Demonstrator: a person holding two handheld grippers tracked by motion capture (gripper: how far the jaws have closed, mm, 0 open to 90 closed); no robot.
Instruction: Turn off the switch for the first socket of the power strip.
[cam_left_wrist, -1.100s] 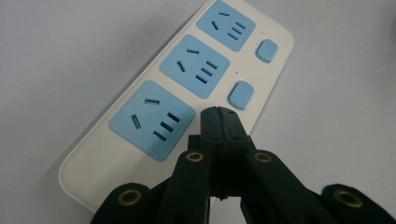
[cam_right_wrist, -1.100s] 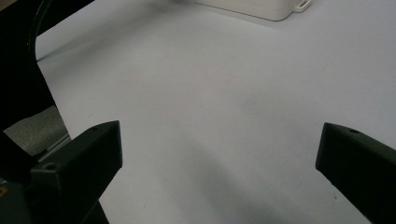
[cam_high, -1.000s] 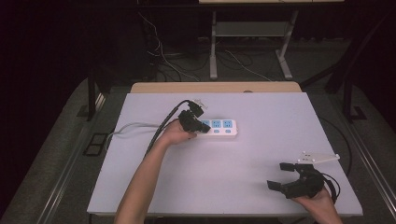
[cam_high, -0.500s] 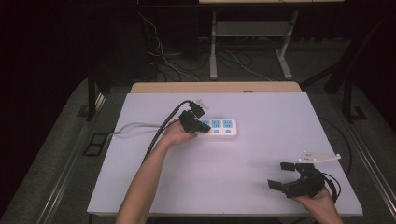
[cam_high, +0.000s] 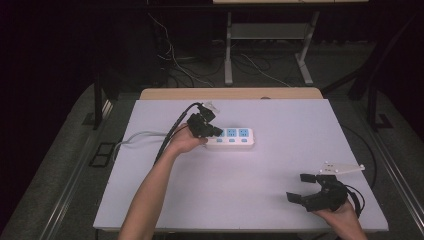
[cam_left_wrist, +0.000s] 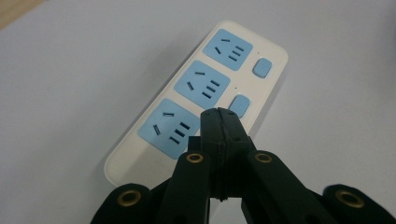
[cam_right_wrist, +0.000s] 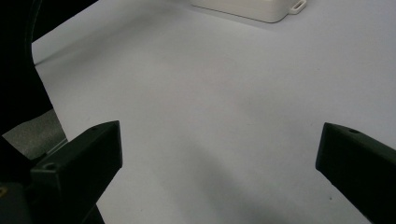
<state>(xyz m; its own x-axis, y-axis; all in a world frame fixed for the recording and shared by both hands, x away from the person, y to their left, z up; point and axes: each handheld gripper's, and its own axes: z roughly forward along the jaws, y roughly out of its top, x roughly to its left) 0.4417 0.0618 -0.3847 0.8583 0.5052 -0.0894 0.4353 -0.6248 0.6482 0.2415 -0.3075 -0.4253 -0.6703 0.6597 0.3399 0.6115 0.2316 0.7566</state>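
Observation:
A white power strip (cam_high: 234, 139) with three blue sockets lies on the white table (cam_high: 260, 170), left of centre toward the back. My left gripper (cam_high: 216, 132) is shut, with nothing between its jaws, and its tips are at the strip's left end. In the left gripper view the closed tips (cam_left_wrist: 223, 122) sit over the nearest socket's switch on the power strip (cam_left_wrist: 201, 88) and hide it. Whether they touch it I cannot tell. My right gripper (cam_high: 297, 187) rests open near the table's front right corner. Its jaws (cam_right_wrist: 219, 149) stand wide apart over bare table, far from the power strip (cam_right_wrist: 247, 8).
The strip's pale cable (cam_high: 135, 136) runs off the table's left edge. A wooden table edge (cam_high: 230, 93) borders the back. Beyond it are desk legs and loose cables (cam_high: 250, 65) on the floor. A metal rail (cam_high: 70, 200) runs along the left side.

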